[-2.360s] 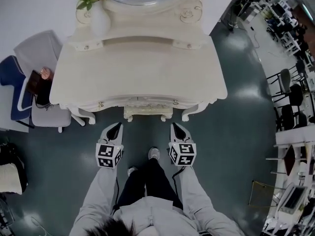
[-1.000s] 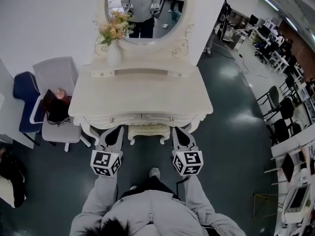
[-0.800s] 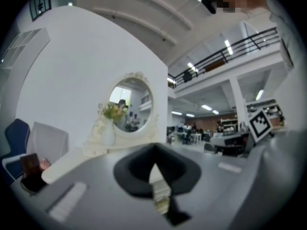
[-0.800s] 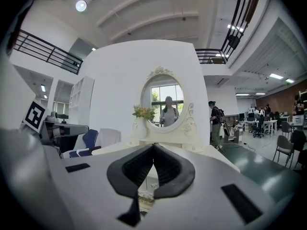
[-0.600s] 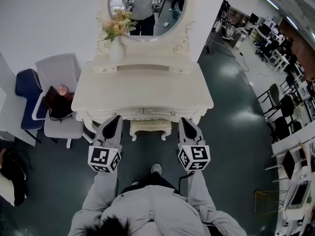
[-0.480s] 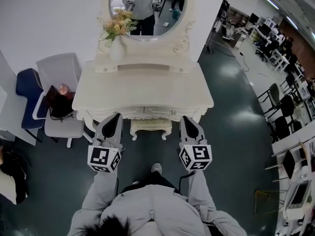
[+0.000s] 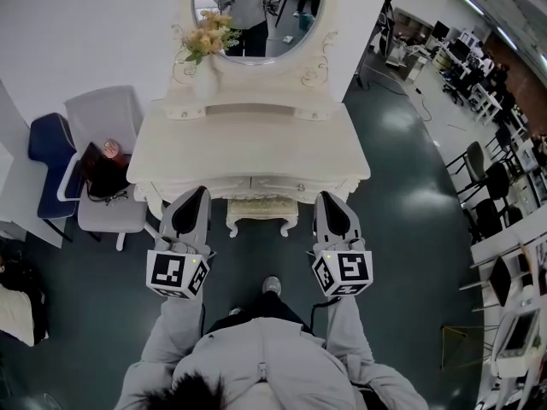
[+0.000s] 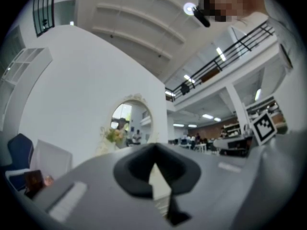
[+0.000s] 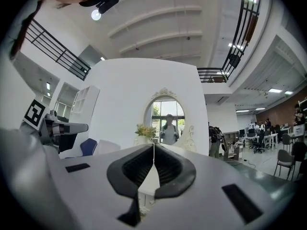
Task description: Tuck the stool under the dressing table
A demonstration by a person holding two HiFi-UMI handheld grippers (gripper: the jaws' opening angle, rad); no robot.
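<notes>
The cream dressing table (image 7: 256, 148) stands against the white wall under its oval mirror (image 7: 256, 7). The matching cream stool (image 7: 261, 213) sits beneath the table, only its front edge and two legs showing. My left gripper (image 7: 198, 195) is held to the left of the stool, in front of the table's front edge, shut and empty. My right gripper (image 7: 330, 199) is held to the stool's right, also shut and empty. In the left gripper view the gripper (image 8: 154, 150) shows its jaws closed; in the right gripper view the gripper (image 9: 153, 147) points at the mirror (image 9: 166, 114) with its jaws closed.
A vase of flowers (image 7: 205, 45) stands on the table's back left corner. A grey chair (image 7: 107, 152) with a dark bag (image 7: 102, 176) and a blue chair (image 7: 47, 156) stand left of the table. Desks and black chairs (image 7: 496, 186) fill the right side. My feet (image 7: 271, 286) are on the dark floor.
Both grippers have risen together and look larger, now level with the table's front edge. The stool has stayed under the table.
</notes>
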